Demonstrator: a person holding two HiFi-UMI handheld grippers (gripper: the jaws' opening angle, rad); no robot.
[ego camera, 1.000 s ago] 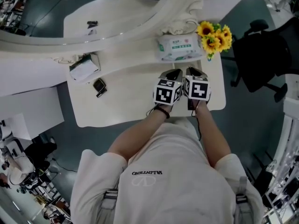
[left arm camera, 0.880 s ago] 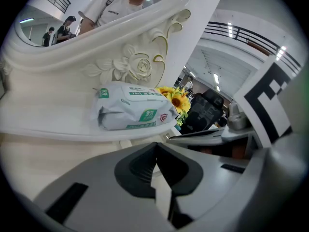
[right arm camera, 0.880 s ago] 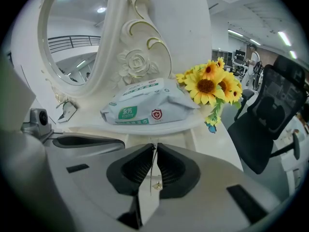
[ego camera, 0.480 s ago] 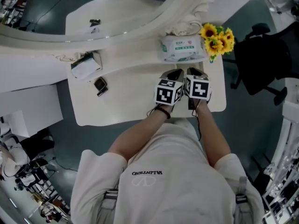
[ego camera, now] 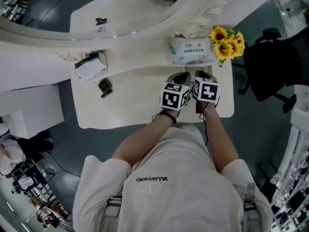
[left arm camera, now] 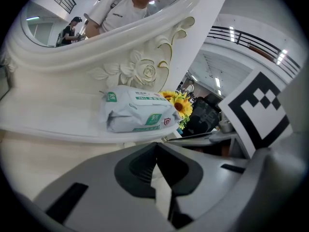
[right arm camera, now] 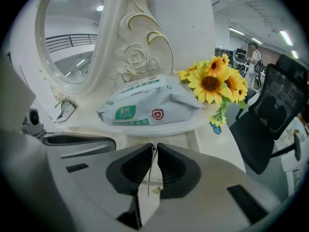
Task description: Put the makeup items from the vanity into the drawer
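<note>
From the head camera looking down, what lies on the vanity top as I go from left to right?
white boxy item → small dark case → pack of wipes → sunflowers

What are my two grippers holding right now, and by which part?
Nothing: the grey left gripper and grey right gripper both have jaws shut, no item between them.
</note>
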